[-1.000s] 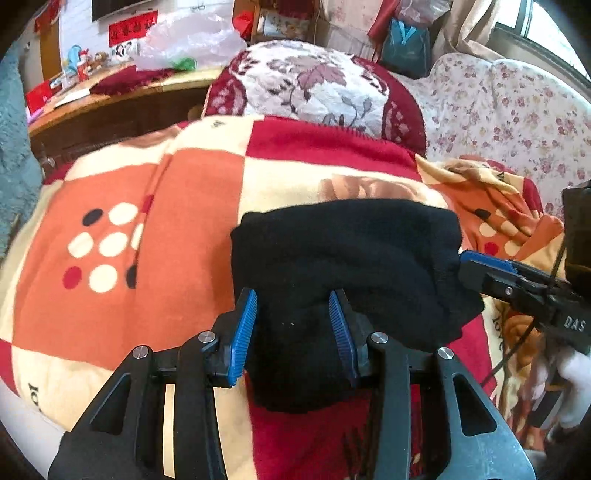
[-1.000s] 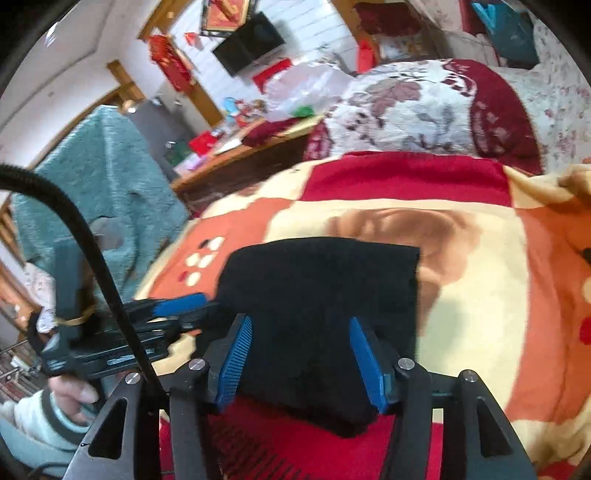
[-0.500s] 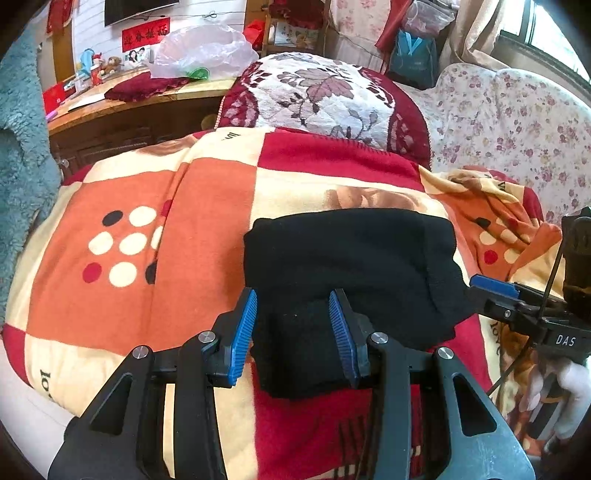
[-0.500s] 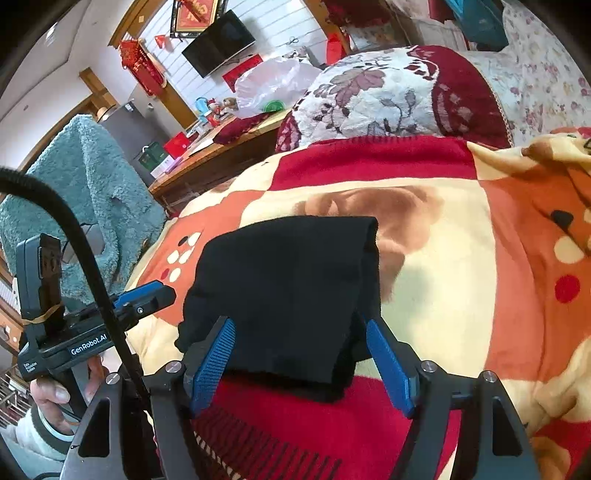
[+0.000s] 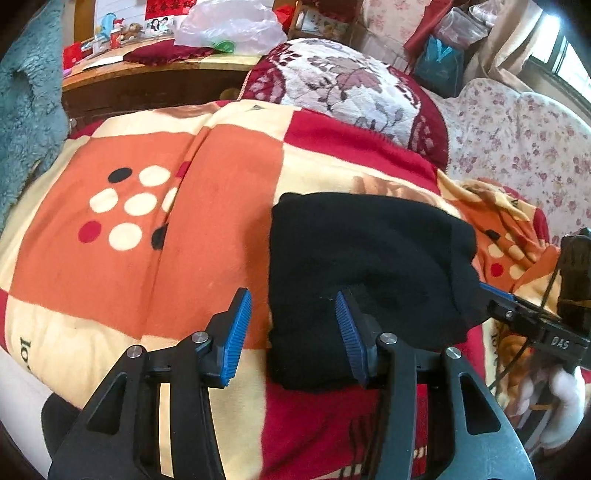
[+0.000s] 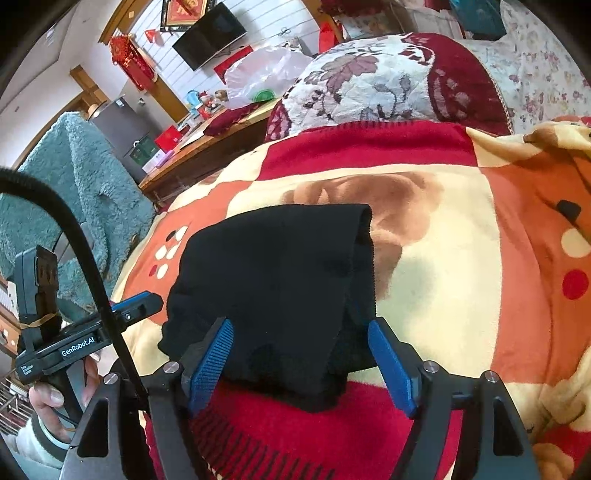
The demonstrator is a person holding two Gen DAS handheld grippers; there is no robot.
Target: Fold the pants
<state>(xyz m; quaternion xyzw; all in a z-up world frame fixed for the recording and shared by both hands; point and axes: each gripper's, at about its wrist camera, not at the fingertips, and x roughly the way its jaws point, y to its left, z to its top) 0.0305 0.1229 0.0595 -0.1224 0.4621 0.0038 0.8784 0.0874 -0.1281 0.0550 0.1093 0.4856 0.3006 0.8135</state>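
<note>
The black pants [image 5: 365,273] lie folded into a compact rectangle on the orange, red and cream blanket [image 5: 147,258]. They also show in the right wrist view [image 6: 277,288]. My left gripper [image 5: 291,332] is open and empty, just in front of the bundle's near left corner. My right gripper [image 6: 303,362] is open and empty, its jaws wide on either side of the bundle's near edge without pinching it. The right gripper also shows at the right edge of the left wrist view [image 5: 495,295]. The left gripper shows at the left of the right wrist view [image 6: 140,302].
A floral red and white cushion [image 5: 347,88] lies behind the blanket. A wooden desk [image 5: 155,74] with a plastic bag [image 5: 229,26] stands at the back left. A teal fleece [image 6: 74,192] hangs at the left. A floral sofa [image 5: 517,140] is at the right.
Both grippers have drawn back from the folded pants and risen a little. The right jaws have opened wider. The left gripper has shifted left of the bundle. The pants stay put.
</note>
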